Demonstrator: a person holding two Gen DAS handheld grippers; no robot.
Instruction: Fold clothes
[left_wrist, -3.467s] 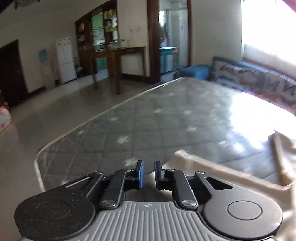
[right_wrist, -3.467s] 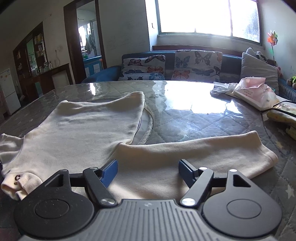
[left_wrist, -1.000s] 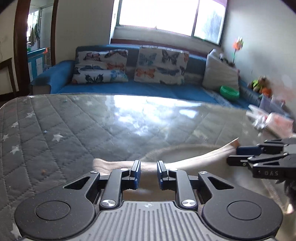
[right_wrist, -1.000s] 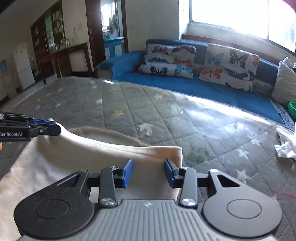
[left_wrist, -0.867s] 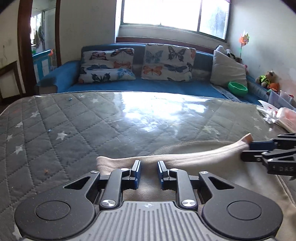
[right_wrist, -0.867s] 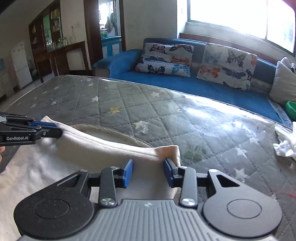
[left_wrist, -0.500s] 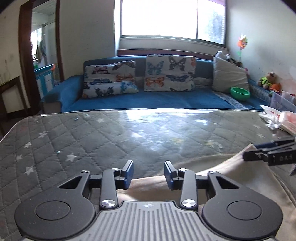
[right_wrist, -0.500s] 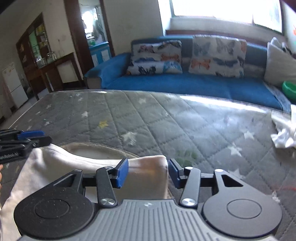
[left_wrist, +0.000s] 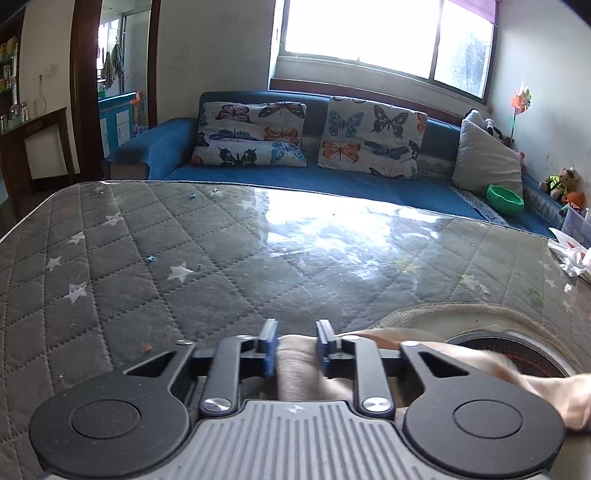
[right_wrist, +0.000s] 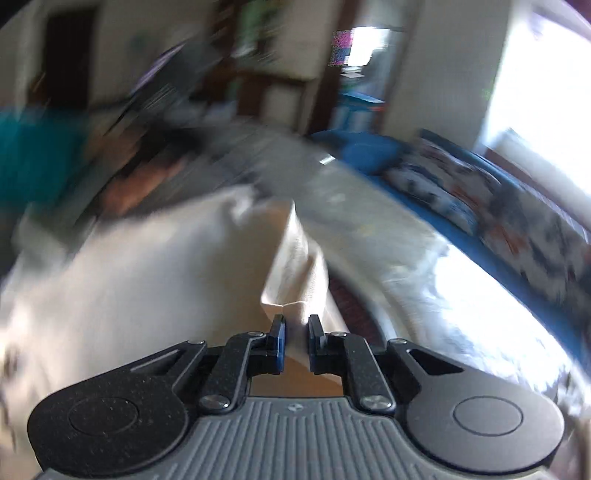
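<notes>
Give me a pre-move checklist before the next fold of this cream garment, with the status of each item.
1. Left gripper has cloth: ok, the cream garment sits pinched between its blue pads.
2. Right gripper has cloth: ok, a folded edge of the garment runs between its nearly closed pads.
3. Right-side view steady: not ok, the picture is heavily blurred by motion.
4. Landing area on the quilted table ahead of the left gripper: ok, only small specks show there.
5. Garment lying flat, without twists: cannot tell, most of it is hidden or blurred.
</notes>
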